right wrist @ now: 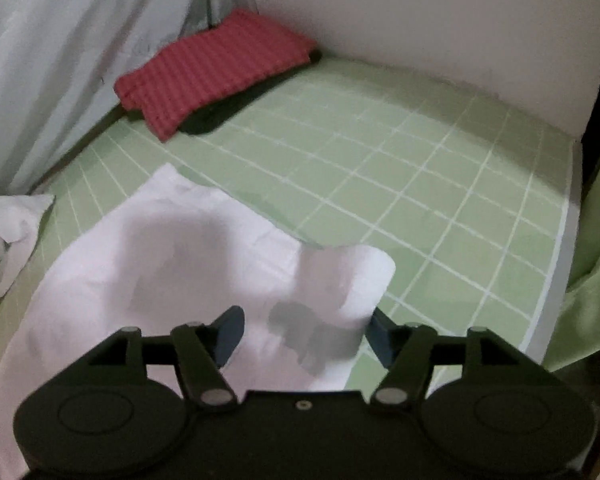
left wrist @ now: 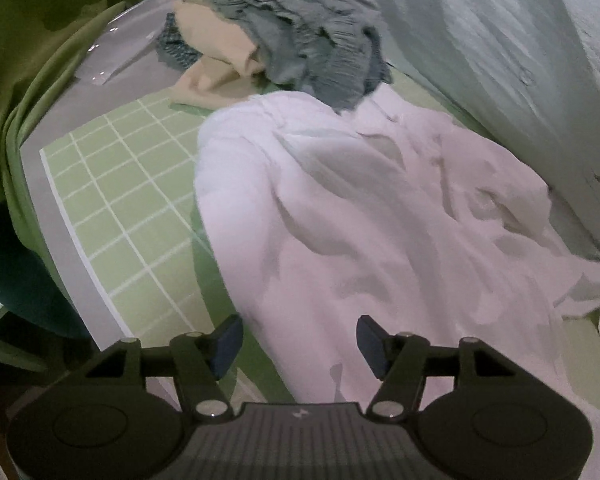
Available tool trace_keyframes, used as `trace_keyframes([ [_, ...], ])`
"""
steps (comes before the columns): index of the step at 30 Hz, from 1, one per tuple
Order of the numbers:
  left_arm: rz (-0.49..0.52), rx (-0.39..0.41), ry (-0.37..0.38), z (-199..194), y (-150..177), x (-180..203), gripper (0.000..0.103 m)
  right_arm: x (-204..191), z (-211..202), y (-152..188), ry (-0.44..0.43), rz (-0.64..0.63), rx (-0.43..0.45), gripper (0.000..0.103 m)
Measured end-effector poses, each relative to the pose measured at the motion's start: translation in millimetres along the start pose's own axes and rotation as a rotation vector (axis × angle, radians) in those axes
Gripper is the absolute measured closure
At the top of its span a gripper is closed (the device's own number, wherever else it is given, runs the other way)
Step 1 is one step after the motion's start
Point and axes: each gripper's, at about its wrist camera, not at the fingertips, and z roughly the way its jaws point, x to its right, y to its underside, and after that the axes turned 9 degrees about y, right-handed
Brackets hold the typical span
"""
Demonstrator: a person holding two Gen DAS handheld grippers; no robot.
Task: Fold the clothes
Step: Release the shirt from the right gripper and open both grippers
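Observation:
A pale pink-white garment [left wrist: 364,216] lies crumpled across the green grid mat [left wrist: 112,204]. My left gripper [left wrist: 298,342] is open just above its near edge, nothing between the pads. In the right wrist view the same white garment [right wrist: 172,264] spreads flat, one corner [right wrist: 364,268] curling up between my fingers. My right gripper [right wrist: 306,338] is open over that corner, apart from the cloth. A pile of grey-blue and beige clothes [left wrist: 284,28] sits at the far end of the mat. A folded red ribbed garment [right wrist: 216,68] lies at the back of the mat [right wrist: 440,200].
A light blue sheet [left wrist: 512,64] hangs along the right side, and appears as the light blue sheet [right wrist: 72,56] on the left in the right wrist view. Green cloth [left wrist: 32,80] drapes at the left edge. A white wall [right wrist: 440,20] backs the mat. A small crumpled white cloth [right wrist: 8,232] lies beside the garment.

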Motion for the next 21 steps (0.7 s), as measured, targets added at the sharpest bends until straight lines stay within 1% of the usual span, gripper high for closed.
trace_keyframes([
  [1, 0.011, 0.002, 0.000, -1.9, 4.6, 5.1, 0.039, 0.7, 1.0, 0.1, -0.006, -0.012, 0.001, 0.064],
  [2, 0.023, 0.002, -0.001, -2.9, 9.0, 10.5, 0.038, 1.1, 1.2, 0.1, -0.007, -0.030, 0.005, 0.078],
  [3, 0.036, 0.000, -0.001, -2.8, 13.3, 16.3, 0.037, 0.7, -1.3, -0.1, 0.007, -0.067, 0.016, 0.101],
  [4, 0.049, -0.002, -0.001, -2.6, 17.7, 22.0, 0.035, 0.7, -4.2, 0.3, 0.018, -0.102, 0.028, 0.100],
  [8, 0.090, -0.023, -0.001, 4.2, 34.9, 44.6, 0.035, 6.7, -19.3, 15.4, 0.069, -0.236, 0.070, 0.101],
  [11, 0.104, -0.043, 0.002, 9.9, 44.3, 56.6, 0.033, 23.8, -18.8, 31.4, 0.103, -0.278, 0.036, 0.101],
  [14, 0.118, -0.062, 0.004, 15.7, 53.7, 68.5, 0.030, 39.1, -22.7, 35.8, 0.101, -0.271, 0.004, 0.099],
  [15, 0.123, -0.069, 0.004, 17.6, 56.9, 72.5, 0.030, 41.5, -24.3, 34.5, 0.099, -0.274, -0.006, 0.097],
  [17, 0.131, -0.080, 0.007, 21.0, 62.4, 80.0, 0.030, 42.7, -28.2, 26.5, 0.092, -0.278, -0.006, 0.081],
  [18, 0.134, -0.081, 0.009, 22.0, 63.6, 82.9, 0.029, 43.3, -33.1, 20.4, 0.080, -0.263, 0.018, 0.063],
  [19, 0.138, -0.079, 0.011, 22.4, 64.2, 85.7, 0.027, 43.3, -37.8, 13.9, 0.065, -0.246, 0.045, 0.050],
  [21, 0.145, -0.070, 0.010, 22.5, 64.6, 92.1, 0.024, 40.5, -45.7, -0.8, 0.014, -0.207, 0.118, 0.041],
])
